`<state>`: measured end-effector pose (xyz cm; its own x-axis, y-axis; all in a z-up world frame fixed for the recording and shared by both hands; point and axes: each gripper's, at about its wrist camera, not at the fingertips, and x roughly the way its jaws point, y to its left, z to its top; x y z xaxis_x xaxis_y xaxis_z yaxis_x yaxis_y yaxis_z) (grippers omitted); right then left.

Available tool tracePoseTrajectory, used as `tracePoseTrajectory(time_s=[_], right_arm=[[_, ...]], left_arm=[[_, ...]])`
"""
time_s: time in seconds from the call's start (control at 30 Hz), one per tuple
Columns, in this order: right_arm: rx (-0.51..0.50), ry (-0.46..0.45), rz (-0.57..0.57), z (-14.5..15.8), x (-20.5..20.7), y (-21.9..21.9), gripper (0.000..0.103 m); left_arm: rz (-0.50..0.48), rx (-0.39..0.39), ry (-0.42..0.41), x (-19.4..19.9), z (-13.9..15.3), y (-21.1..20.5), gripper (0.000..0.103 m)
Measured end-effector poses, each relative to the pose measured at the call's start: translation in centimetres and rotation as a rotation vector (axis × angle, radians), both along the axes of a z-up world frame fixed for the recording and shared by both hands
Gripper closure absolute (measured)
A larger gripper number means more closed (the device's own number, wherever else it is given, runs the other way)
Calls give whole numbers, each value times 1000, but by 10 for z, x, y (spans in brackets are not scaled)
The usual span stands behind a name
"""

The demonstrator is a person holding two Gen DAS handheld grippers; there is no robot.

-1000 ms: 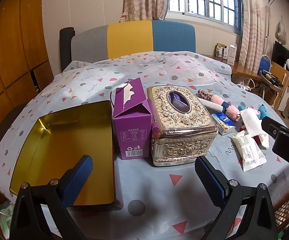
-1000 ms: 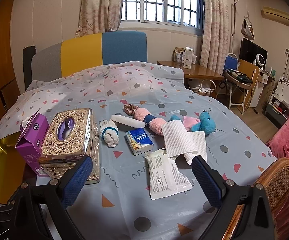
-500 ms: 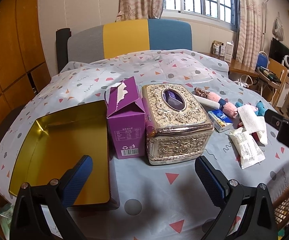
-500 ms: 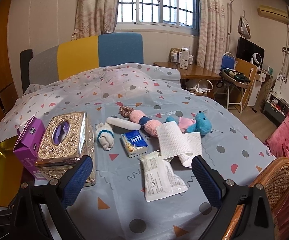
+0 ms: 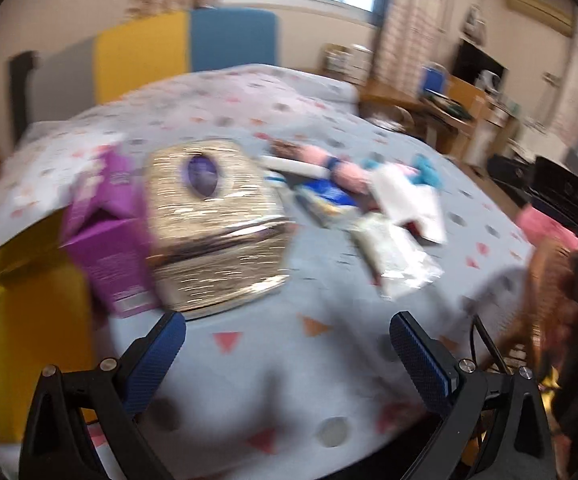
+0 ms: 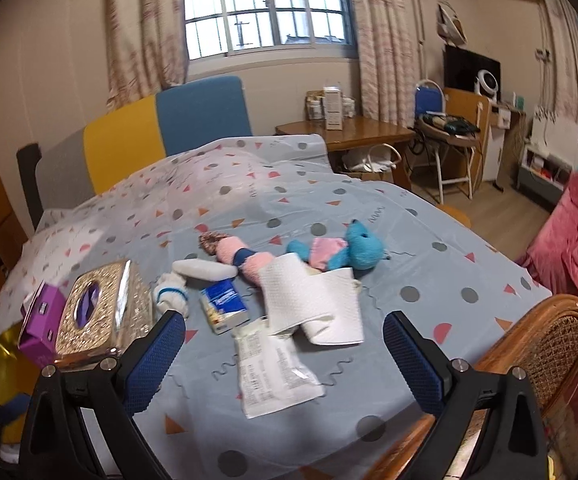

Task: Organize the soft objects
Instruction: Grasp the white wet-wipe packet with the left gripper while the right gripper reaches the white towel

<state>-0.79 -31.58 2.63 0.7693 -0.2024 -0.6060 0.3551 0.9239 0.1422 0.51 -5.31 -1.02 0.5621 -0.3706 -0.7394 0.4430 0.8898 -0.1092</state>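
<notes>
Both grippers empty, fingers spread wide: left gripper (image 5: 287,344) over near table edge, view blurred; right gripper (image 6: 285,344) above white packet (image 6: 275,372). Beyond packet — folded white cloth (image 6: 315,300), blue tissue pack (image 6: 225,306), pink roll toy (image 6: 241,258), blue plush (image 6: 353,248). Far left: ornate tissue box (image 6: 101,312), purple carton (image 6: 41,322), gold tray (image 5: 21,312) just beside.

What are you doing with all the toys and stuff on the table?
Nothing has been picked up yet. A person holds two grippers above the table, the left gripper and the right gripper, both open and empty. The blue teddy, pink plush toy, white cloth and rolled socks lie in a loose pile beside the gold tissue box. The left camera is blurry.
</notes>
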Motion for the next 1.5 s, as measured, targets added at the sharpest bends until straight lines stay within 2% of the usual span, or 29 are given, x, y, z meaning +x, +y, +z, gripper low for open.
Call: tracePoseTrajectory(time_s=[0.13, 0.23, 0.3, 0.37, 0.5, 0.67, 1.0, 1.1, 1.17, 1.27, 1.5], right_arm=[[11, -3, -77, 1, -13, -33, 2], [21, -5, -123, 1, -22, -51, 2], [26, -8, -140, 1, -27, -59, 2], [28, -12, -147, 1, -30, -64, 2], [31, -15, -128, 0, -32, -68, 2], [28, -2, -99, -5, -33, -71, 2], [85, 38, -111, -21, -31, -88, 2], [83, 39, -106, -21, -29, -88, 2], [85, 45, -102, -22, -27, -88, 2], [109, 54, -92, -24, -22, -90, 2], [244, 87, -27, -29, 11, -93, 2]], left_arm=[[-96, 21, 16, 6, -4, -34, 1], [-138, 26, 72, 22, -12, -60, 3], [-155, 39, 121, 35, -18, -77, 12], [-191, 36, 149, 42, -23, -93, 15], [-202, 45, 207, 61, -38, -124, 30], [-154, 5, 311, 88, -61, -146, 30], [-119, 13, 309, 114, -83, -176, 21], [-119, 25, 332, 120, -97, -181, 29], [-118, 36, 294, 120, -97, -177, 39], [-142, 15, 301, 118, -97, -166, 43], [-178, 43, 261, 90, -93, -130, 43]])
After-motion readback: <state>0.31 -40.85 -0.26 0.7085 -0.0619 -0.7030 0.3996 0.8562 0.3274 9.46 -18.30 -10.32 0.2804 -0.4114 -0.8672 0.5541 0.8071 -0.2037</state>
